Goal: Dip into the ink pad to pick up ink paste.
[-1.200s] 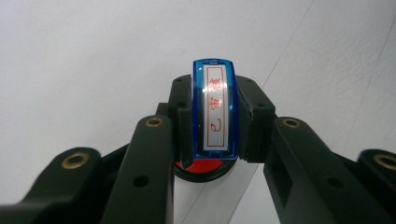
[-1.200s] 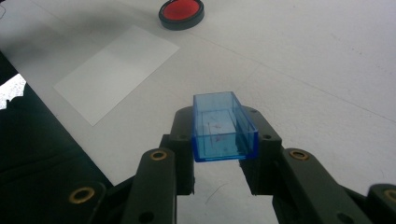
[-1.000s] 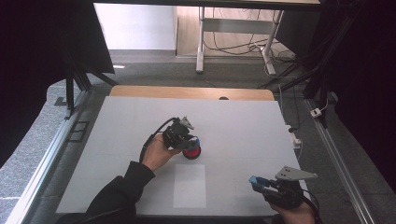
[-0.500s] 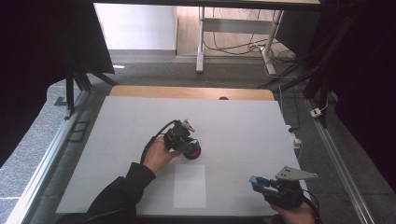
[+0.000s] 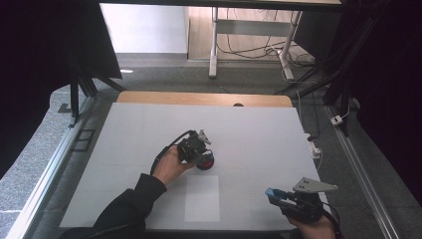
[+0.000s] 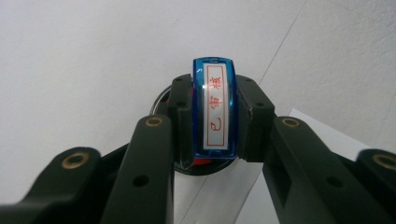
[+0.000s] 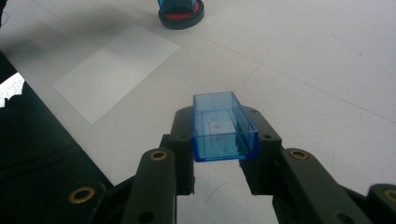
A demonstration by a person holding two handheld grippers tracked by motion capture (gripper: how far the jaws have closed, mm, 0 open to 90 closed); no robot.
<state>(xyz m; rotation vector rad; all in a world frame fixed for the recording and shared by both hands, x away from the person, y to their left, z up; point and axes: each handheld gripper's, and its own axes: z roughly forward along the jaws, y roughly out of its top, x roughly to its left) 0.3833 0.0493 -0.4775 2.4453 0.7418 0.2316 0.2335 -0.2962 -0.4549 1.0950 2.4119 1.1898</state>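
Right gripper view: the right gripper grasps an empty blue cap, open side up. Left gripper clamps a blue stamp with red characters, standing on the red ink pad.

I read red characters "已审核" inside a red frame on the white label of the blue stamp I'm gripping.

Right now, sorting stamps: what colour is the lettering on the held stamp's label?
Red, clearest in the left gripper view.
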